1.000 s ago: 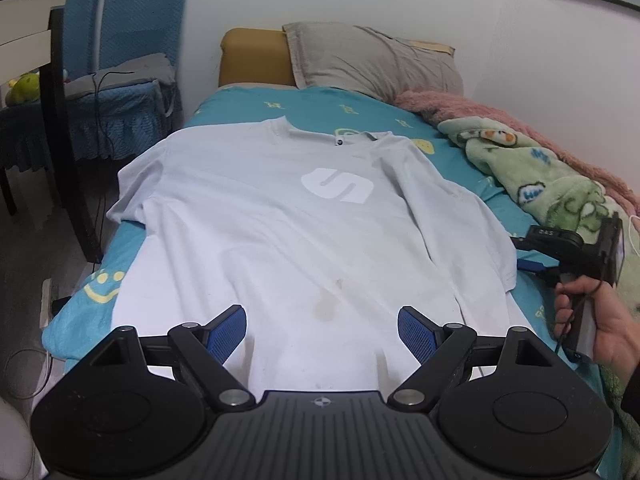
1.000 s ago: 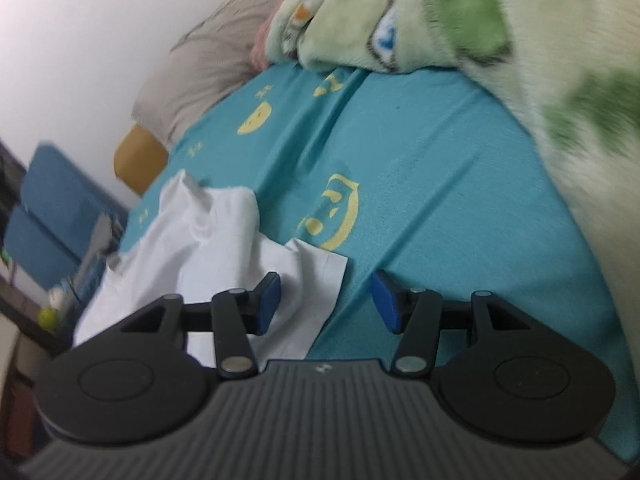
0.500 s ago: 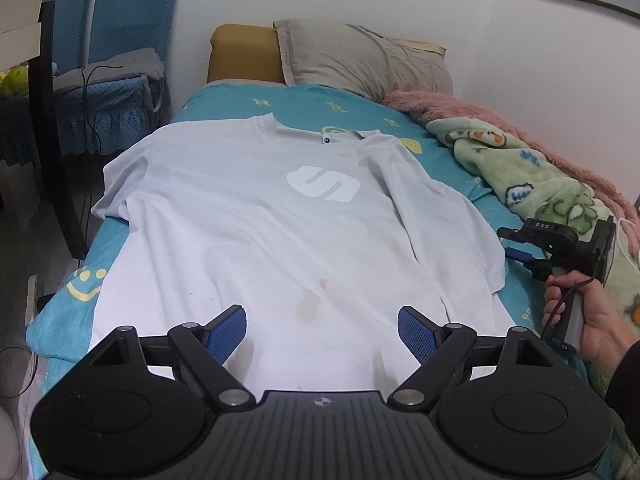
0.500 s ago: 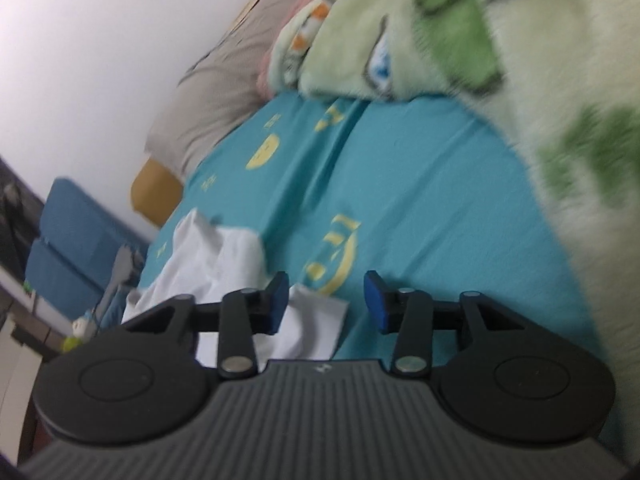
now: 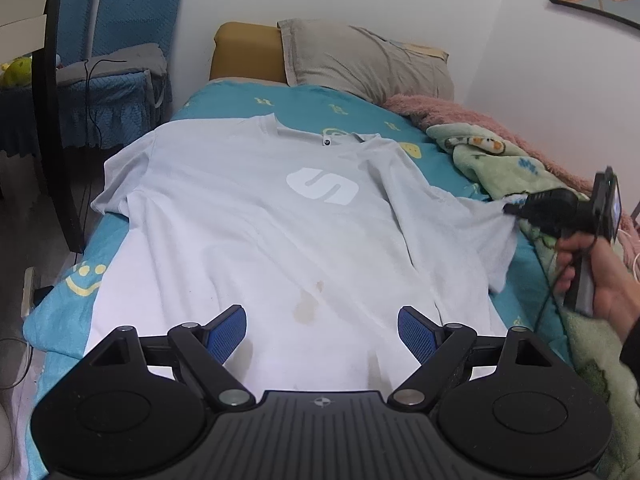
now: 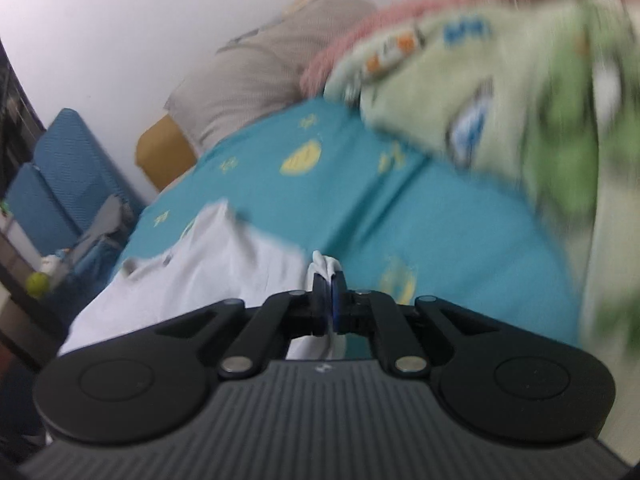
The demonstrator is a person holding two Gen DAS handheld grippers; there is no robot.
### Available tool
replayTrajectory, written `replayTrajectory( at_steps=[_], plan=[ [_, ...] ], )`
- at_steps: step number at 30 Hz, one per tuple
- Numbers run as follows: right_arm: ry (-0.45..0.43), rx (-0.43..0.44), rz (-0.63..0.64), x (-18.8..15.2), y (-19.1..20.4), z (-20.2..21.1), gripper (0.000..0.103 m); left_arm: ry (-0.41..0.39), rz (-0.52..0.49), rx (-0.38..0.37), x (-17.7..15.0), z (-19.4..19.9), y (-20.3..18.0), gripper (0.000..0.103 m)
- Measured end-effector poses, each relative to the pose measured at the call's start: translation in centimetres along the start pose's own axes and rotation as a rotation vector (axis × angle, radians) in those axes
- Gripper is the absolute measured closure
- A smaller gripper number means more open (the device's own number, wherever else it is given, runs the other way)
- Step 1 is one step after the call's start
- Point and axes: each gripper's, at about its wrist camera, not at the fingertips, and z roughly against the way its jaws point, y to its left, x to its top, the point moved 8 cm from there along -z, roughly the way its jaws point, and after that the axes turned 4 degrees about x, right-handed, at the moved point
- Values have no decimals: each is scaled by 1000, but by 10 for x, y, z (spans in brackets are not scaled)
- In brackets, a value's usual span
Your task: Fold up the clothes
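Observation:
A white T-shirt (image 5: 280, 232) with a white S logo lies flat, front up, on the teal bed sheet (image 5: 224, 100). My left gripper (image 5: 322, 326) is open and empty, hovering above the shirt's hem. My right gripper (image 6: 330, 300) is shut on the edge of the shirt's right sleeve (image 6: 326, 268) and lifts it off the sheet. The right gripper also shows in the left wrist view (image 5: 510, 210), pulling the sleeve (image 5: 480, 232) up at the bed's right side.
A green cartoon blanket (image 5: 492, 160) and a pink blanket (image 5: 432, 106) lie along the right side by the wall. A grey pillow (image 5: 360, 60) lies at the head. Blue chairs (image 5: 116, 40) stand left of the bed.
My right gripper has closed on the sleeve edge and raised it toward the head of the bed. My left gripper stays open over the hem.

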Motion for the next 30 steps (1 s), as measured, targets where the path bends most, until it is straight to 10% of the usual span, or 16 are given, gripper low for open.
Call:
replayTrajectory(
  at_steps=[9,14,17,30],
  plan=[
    [3,-306,101,67,-41,-57,96,41,37,19,10,-28,6,18],
    [-7,-266,32,43,-47,-61,88,61,41,40,9,-41,12,18],
    [-30,-183,-74,25,-40,-38,25,61,46,33,7,-40,12,18],
    [8,14,-343,-57,30,143,24,32,-19,7,-7,-2,1,18]
  ],
)
